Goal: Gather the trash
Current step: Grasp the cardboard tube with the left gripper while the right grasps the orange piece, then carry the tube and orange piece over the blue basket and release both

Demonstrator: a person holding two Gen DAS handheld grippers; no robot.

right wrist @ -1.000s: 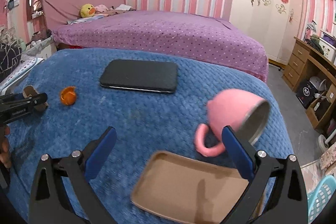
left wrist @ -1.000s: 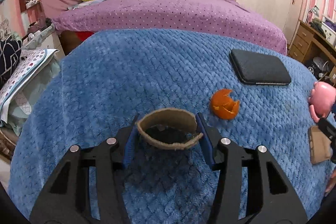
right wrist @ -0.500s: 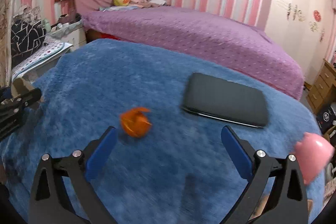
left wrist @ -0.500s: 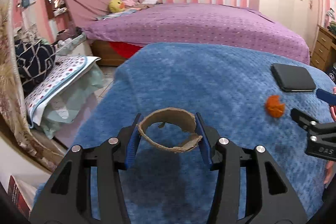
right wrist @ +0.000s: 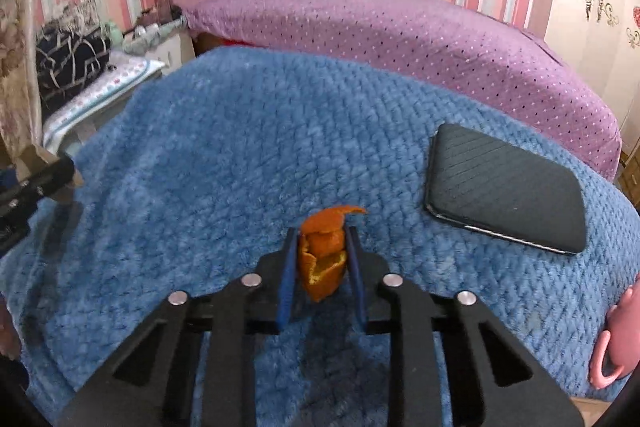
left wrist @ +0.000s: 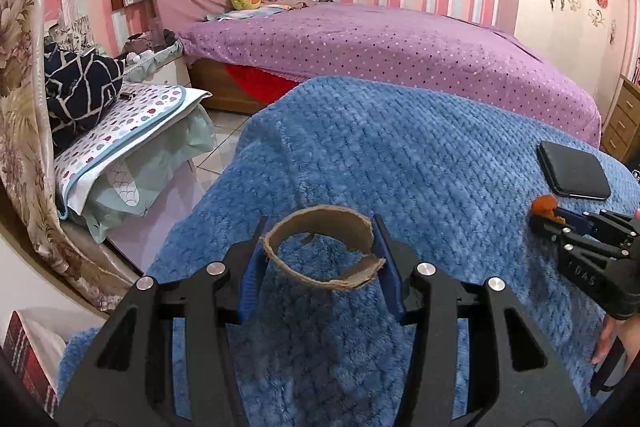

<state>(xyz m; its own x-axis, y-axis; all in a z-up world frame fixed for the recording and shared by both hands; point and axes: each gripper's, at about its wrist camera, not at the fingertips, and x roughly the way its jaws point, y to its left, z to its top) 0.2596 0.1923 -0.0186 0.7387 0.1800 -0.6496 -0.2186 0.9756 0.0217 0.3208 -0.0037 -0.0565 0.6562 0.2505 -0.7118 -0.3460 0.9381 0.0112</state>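
Observation:
A torn brown cardboard ring (left wrist: 320,251) is squeezed between the blue pads of my left gripper (left wrist: 320,259), held above the blue blanket (left wrist: 400,155). My right gripper (right wrist: 322,255) has its jaws closing, and the pads press a crumpled orange peel (right wrist: 322,253) between them, just above the blanket. In the left wrist view the right gripper (left wrist: 552,219) shows at the right edge with the orange peel (left wrist: 544,205) at its tips. In the right wrist view the left gripper (right wrist: 44,179) appears at the far left edge.
A black phone case (right wrist: 508,187) lies on the blanket to the right of the peel. A pink cup (right wrist: 620,339) lies at the right edge. Behind stands a purple bed (left wrist: 380,43). Folded bedding (left wrist: 120,131) sits left of the blanket, over tiled floor.
My right gripper swung left from the pink cup to the orange peel and closed on it. My left gripper carried the cardboard ring leftward, toward the blanket's left edge.

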